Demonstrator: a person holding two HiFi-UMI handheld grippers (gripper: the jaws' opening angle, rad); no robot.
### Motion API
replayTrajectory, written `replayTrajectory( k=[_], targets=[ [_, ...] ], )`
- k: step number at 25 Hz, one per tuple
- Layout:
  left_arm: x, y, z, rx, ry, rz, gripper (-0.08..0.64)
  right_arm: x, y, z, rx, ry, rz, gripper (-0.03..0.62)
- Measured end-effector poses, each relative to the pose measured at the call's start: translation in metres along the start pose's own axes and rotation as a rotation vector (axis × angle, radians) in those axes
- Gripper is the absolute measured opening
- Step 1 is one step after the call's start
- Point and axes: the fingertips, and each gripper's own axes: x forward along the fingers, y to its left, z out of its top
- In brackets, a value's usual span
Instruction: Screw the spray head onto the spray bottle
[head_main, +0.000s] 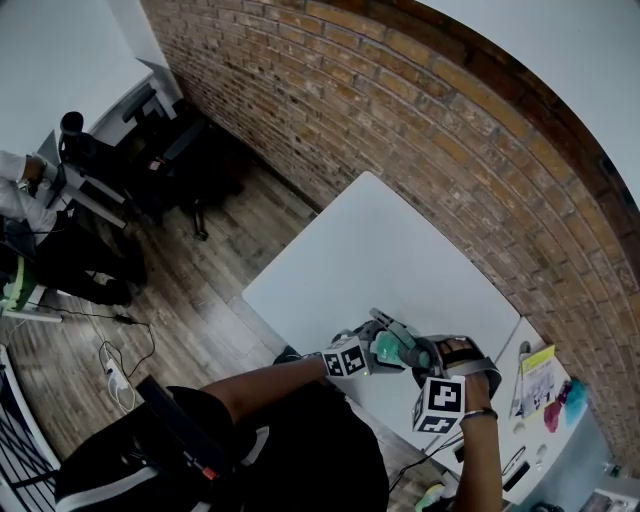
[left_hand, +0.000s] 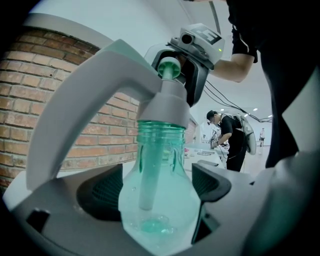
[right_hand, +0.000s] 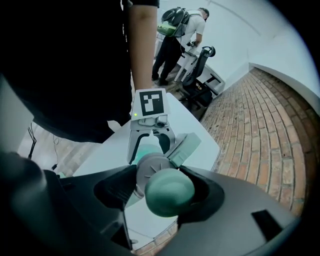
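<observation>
A clear green spray bottle (left_hand: 160, 200) stands upright between the jaws of my left gripper (left_hand: 161, 186), whose pads press on its two sides. On the bottle's neck sits a grey spray head (left_hand: 167, 102), its long trigger arching to the left. From above, my right gripper (right_hand: 161, 187) points steeply down over that spray head (right_hand: 150, 172) with its jaws closed on the head's sides, around the green nozzle cap (right_hand: 169, 192). In the head view both grippers meet over the near edge of the white table (head_main: 380, 250), with the bottle (head_main: 388, 346) between them.
A brick wall (head_main: 420, 130) runs along the far side of the table. A second table (head_main: 560, 440) at the right carries papers and small items. Chairs, cables and a person (right_hand: 182, 30) occupy the wooden floor (head_main: 150, 330) at the left.
</observation>
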Motion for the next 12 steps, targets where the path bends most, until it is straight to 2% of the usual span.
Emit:
replayTrajectory(
  k=[6,9,12],
  targets=[
    [0.000,0.000,-0.001,0.001,-0.003,-0.003,0.425,0.001,0.001,0.012,0.051,-0.085,0.002,0.267],
    [0.000,0.002,0.000,0.000,0.000,-0.003,0.425,0.002,0.000,0.015,0.052,-0.091,0.002,0.262],
    [0.001,0.002,0.001,0.000,0.000,-0.003,0.425,0.001,-0.003,0.008,0.111,-0.100,0.000,0.262]
  ],
)
